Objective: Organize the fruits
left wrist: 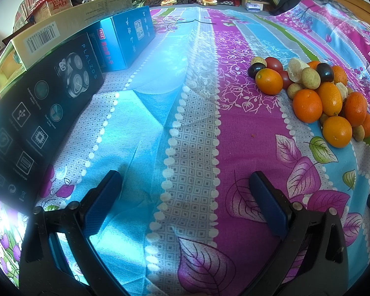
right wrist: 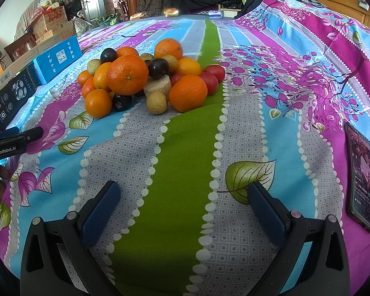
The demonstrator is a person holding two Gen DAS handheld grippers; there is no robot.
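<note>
floral bedsheet under mixed fruit pile — phone only in right view — both tongs gape empty.

A black box lying on the bedspread reads "PLAZDS" in pale letters, above a row of small icons including a USB symbol. A cream carton behind it carries a barcode label whose digits are too small to read. The left gripper, seen from the right wrist camera, reads "GenRobot.AI". A blue box bears Chinese characters.
</note>
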